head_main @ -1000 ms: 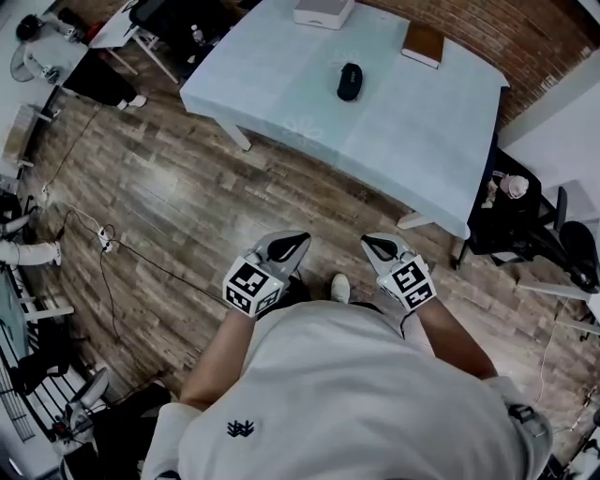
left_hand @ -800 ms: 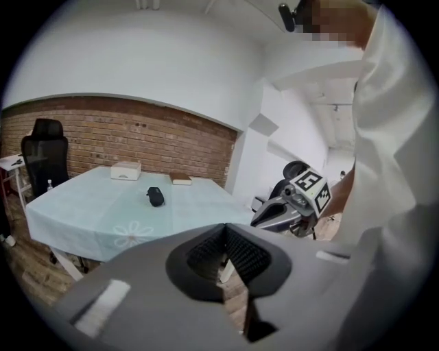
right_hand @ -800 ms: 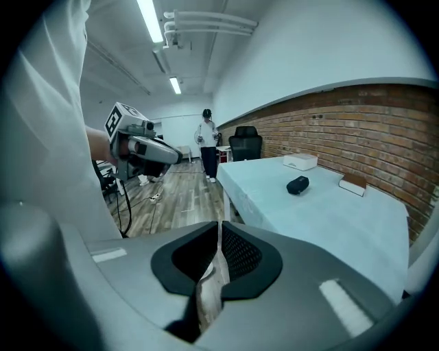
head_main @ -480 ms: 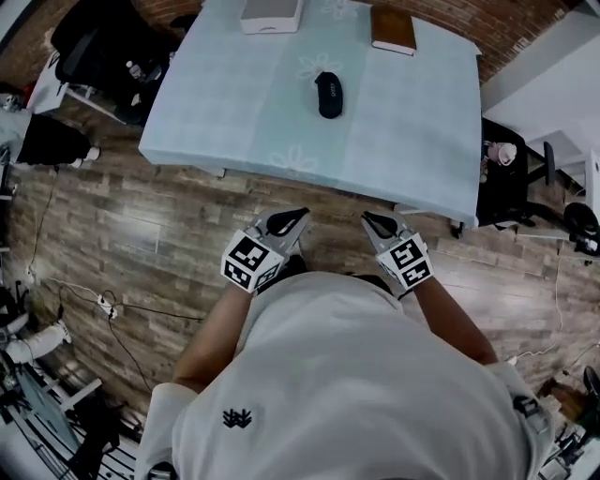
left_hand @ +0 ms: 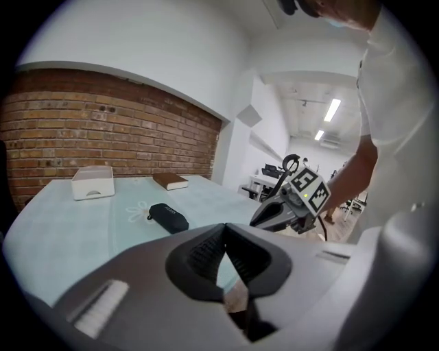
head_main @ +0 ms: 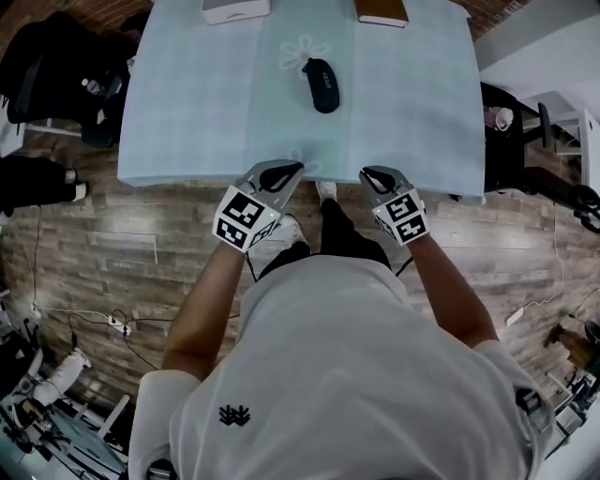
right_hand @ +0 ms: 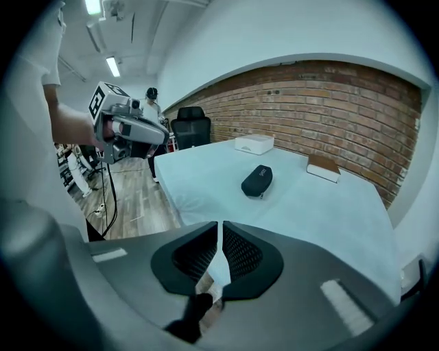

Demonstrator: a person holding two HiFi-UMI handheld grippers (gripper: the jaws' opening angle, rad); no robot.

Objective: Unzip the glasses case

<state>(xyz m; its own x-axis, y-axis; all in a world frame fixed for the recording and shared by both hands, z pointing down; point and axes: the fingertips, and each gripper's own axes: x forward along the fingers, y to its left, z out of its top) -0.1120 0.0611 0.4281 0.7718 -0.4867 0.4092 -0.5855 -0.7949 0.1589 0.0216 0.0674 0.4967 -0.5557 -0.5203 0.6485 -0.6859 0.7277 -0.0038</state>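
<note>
The black glasses case lies zipped shut on the table's light blue cloth, toward the far middle. My left gripper and right gripper hover side by side over the table's near edge, both shut and holding nothing, well short of the case. In the left gripper view the case lies ahead and left of the shut jaws, with the right gripper off to the right. The right gripper view has the case ahead of its shut jaws and the left gripper at the left.
A white box and a brown book sit at the table's far edge. Black office chairs stand left of the table, and a dark chair and cart stand to its right. Cables run over the wooden floor.
The person has walked up to the table. The table and case have come much nearer, and both grippers now reach its near edge, still shut.
</note>
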